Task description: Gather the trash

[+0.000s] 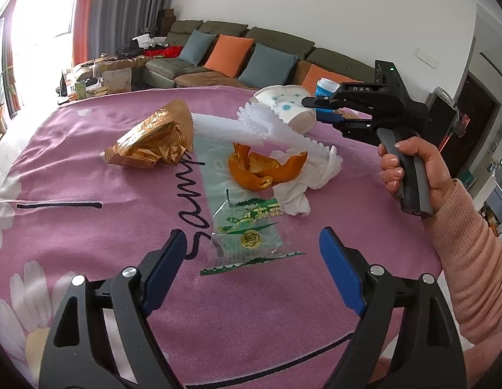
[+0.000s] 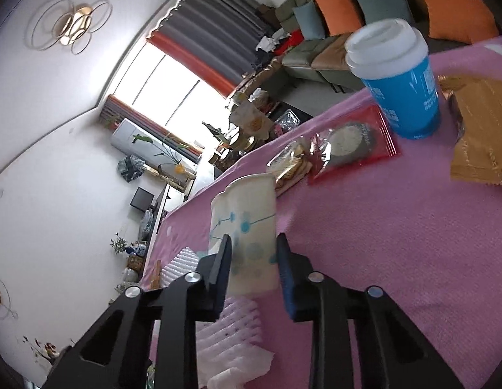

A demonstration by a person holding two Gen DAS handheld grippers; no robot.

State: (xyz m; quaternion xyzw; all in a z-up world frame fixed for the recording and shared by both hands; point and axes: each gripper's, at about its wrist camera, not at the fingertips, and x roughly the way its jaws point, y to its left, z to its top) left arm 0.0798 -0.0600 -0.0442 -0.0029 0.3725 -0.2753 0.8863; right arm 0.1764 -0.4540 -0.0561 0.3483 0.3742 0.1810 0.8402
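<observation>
Peel [image 1: 264, 167] on tissue [image 1: 303, 178]; foil bag [image 1: 153, 139] left; paper cup [image 1: 283, 103] behind.

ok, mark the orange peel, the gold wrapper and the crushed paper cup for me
orange peel [image 1: 262, 170]: left wrist view, on the curled middle piece.
gold wrapper [image 1: 153, 139]: left wrist view, on the crumpled foil centre.
crushed paper cup [image 2: 247, 227]: right wrist view, on the printed side wall.
</observation>
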